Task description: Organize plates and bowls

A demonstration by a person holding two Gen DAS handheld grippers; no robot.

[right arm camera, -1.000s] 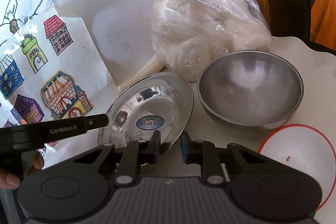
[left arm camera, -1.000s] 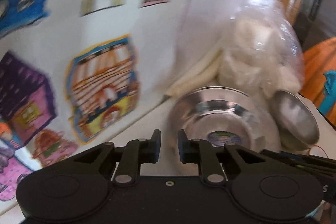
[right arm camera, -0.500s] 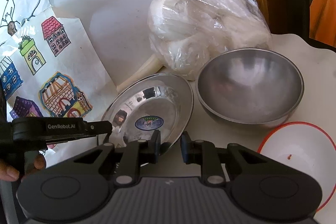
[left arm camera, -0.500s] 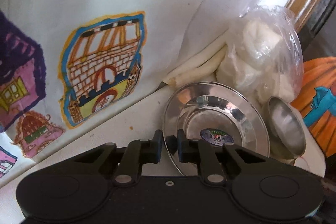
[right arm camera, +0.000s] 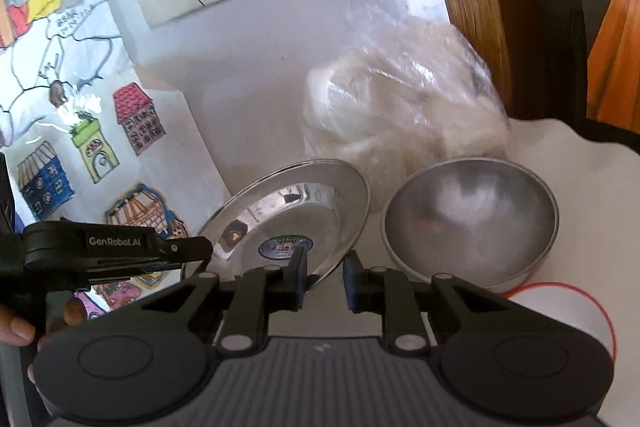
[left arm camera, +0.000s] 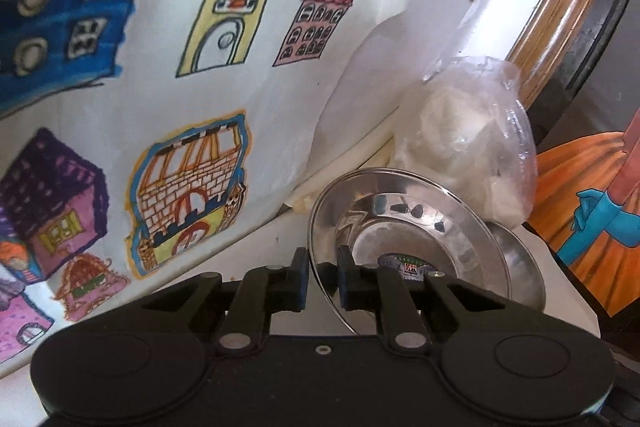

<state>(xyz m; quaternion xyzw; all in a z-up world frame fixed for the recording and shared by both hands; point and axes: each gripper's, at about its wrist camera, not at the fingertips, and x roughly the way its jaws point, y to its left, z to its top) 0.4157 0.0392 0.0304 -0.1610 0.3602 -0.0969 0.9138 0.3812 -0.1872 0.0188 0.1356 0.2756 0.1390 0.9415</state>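
Note:
A shiny steel plate [left arm camera: 404,223] with a round sticker stands tilted, its left rim between the fingers of my left gripper [left arm camera: 323,277], which is shut on it. In the right wrist view the same plate [right arm camera: 296,207] is lifted at its left side, where the left gripper [right arm camera: 200,251] holds the rim. My right gripper [right arm camera: 325,279] is open with the plate's near rim between its fingers. A steel bowl [right arm camera: 468,223] sits to the plate's right on the white table; it also shows in the left wrist view [left arm camera: 520,275].
A clear bag of white stuff [right arm camera: 404,115] lies behind the plate and bowl. A white plate with a red rim [right arm camera: 560,303] sits at the near right. Children's drawings [left arm camera: 192,179] cover the wall on the left. A wooden frame [right arm camera: 472,7] stands at the back right.
My left gripper closed on the plate's rim and tipped the plate up. My right gripper opened a little and moved in around the plate's near rim.

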